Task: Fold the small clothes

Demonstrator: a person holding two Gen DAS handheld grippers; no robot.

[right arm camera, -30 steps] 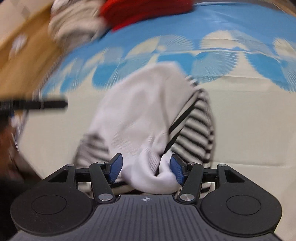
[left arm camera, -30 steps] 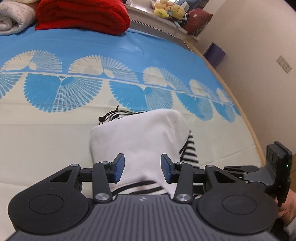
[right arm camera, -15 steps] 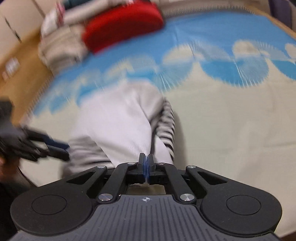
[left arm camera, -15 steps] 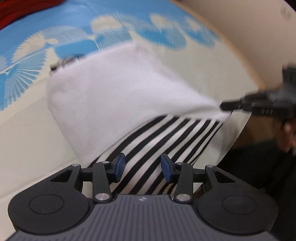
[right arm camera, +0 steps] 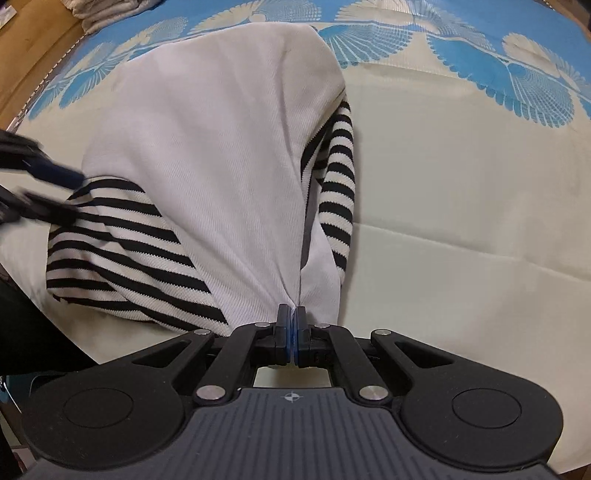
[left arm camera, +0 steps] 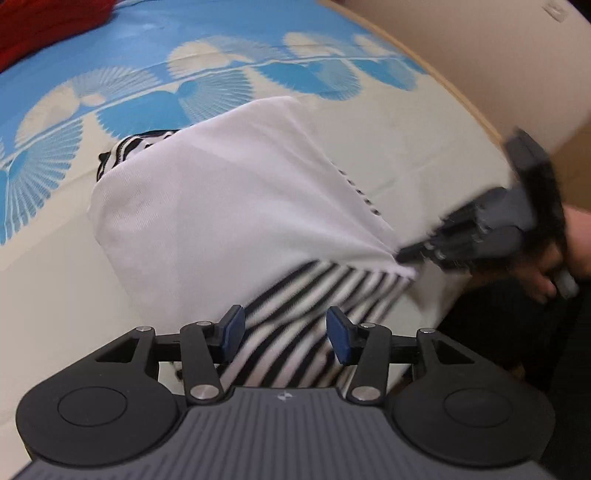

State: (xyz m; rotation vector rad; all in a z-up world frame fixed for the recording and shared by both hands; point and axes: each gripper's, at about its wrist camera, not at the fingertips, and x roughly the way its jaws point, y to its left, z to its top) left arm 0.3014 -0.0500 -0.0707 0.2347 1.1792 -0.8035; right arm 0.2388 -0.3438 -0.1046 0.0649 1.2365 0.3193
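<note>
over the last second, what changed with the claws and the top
The right claw went from open to shut on the white corner of the top. The left claw dropped over the striped sleeve; its jaws are opening, pads not pressing. The top remains on the bed sheet.

Blue fan-print bedsheet (left arm camera: pixel 207 92), red blanket (left arm camera: pixel 44 26) top-left, beige wall (left arm camera: pixel 480 55) right.
</note>
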